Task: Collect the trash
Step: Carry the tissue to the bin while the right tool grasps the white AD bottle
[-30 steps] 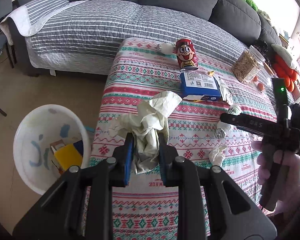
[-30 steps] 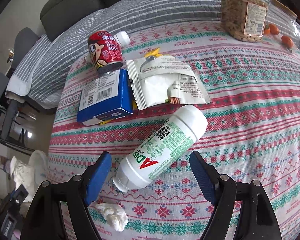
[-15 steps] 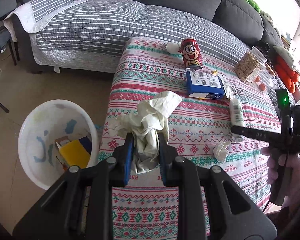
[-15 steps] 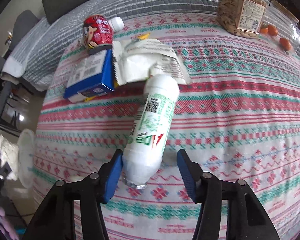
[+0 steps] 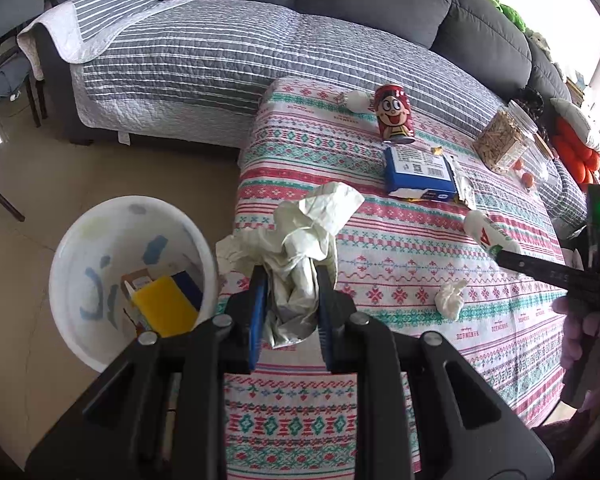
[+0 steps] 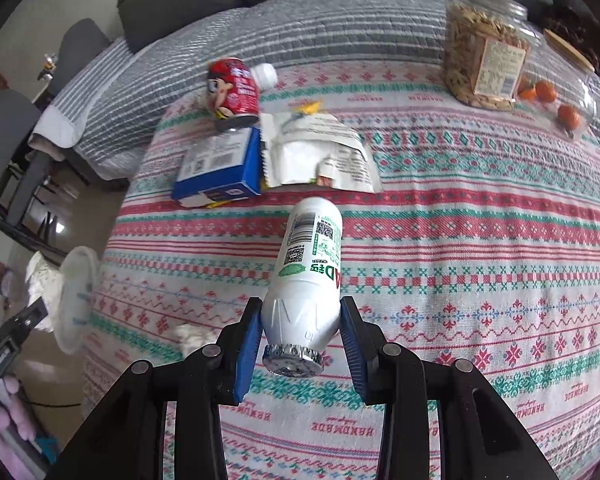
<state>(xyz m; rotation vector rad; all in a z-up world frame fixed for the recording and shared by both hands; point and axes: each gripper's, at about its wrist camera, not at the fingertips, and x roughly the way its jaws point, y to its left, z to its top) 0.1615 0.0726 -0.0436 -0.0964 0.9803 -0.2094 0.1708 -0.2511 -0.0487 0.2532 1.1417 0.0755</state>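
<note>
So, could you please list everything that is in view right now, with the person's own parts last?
crumpled paper: 1, off-white, clamped in the left gripper
white bottle: 1, white with green print, clamped in the right gripper
small tissue wad: 1, white, on the tablecloth
blue box: 1, blue and white, mid-table
foil wrapper: 1, white, beside the blue box
red can: 1, red, cartoon face, far end of table
snack jar: 1, clear, tan contents, far right of table
oranges: about 3, orange, beside the jar
bin: 1, white, on the floor left of table
tablecloth: 1, red and green pattern
sofa: 1, grey, striped cover
left gripper: 1, black, blue fingers
right gripper: 1, black, blue fingers
</note>
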